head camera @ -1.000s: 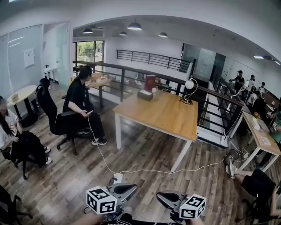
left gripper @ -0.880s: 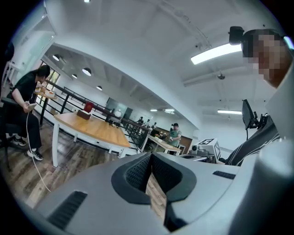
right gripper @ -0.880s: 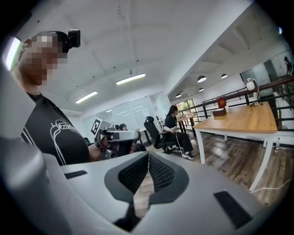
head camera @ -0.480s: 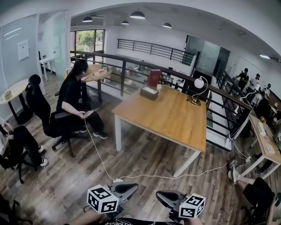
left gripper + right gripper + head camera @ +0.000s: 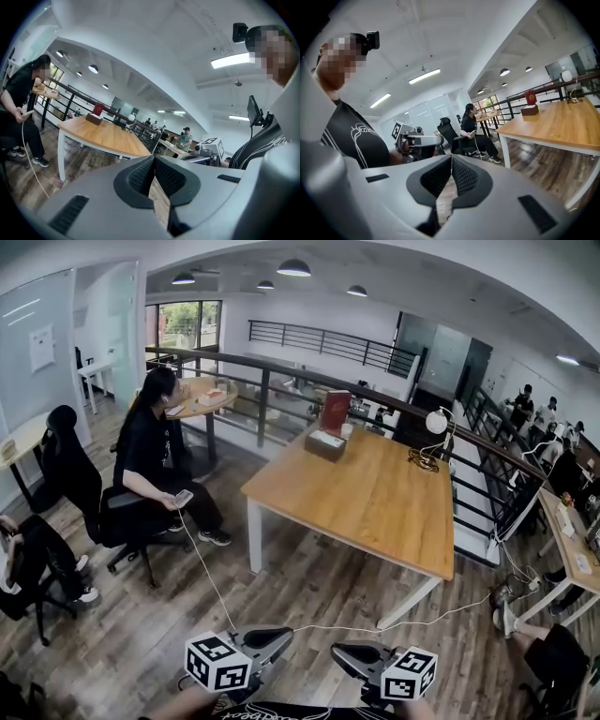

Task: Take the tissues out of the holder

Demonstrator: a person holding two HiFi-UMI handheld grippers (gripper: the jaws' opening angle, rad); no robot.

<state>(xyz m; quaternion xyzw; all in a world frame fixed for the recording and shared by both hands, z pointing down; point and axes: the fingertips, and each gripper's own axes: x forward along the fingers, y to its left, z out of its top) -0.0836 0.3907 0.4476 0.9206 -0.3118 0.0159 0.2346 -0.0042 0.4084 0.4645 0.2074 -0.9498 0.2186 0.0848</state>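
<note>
Both tongs hang low at six o'clock in the head view, well apart from the bench (image 5: 375, 498). The left tongs (image 5: 270, 641) are closed tip to tip with nothing between them, as are the right tongs (image 5: 349, 653). The tissue holder (image 5: 325, 443) sits on the bench's far corner, toward twelve o'clock from the tongs, just before a red upright item (image 5: 335, 411). The pale patch on the holder's top is probably tissue, though too small to be sure.

Left hand-held gripper (image 5: 284, 635) and right hand-held gripper (image 5: 338, 651) held low, side by side; jaws together, empty
</note>
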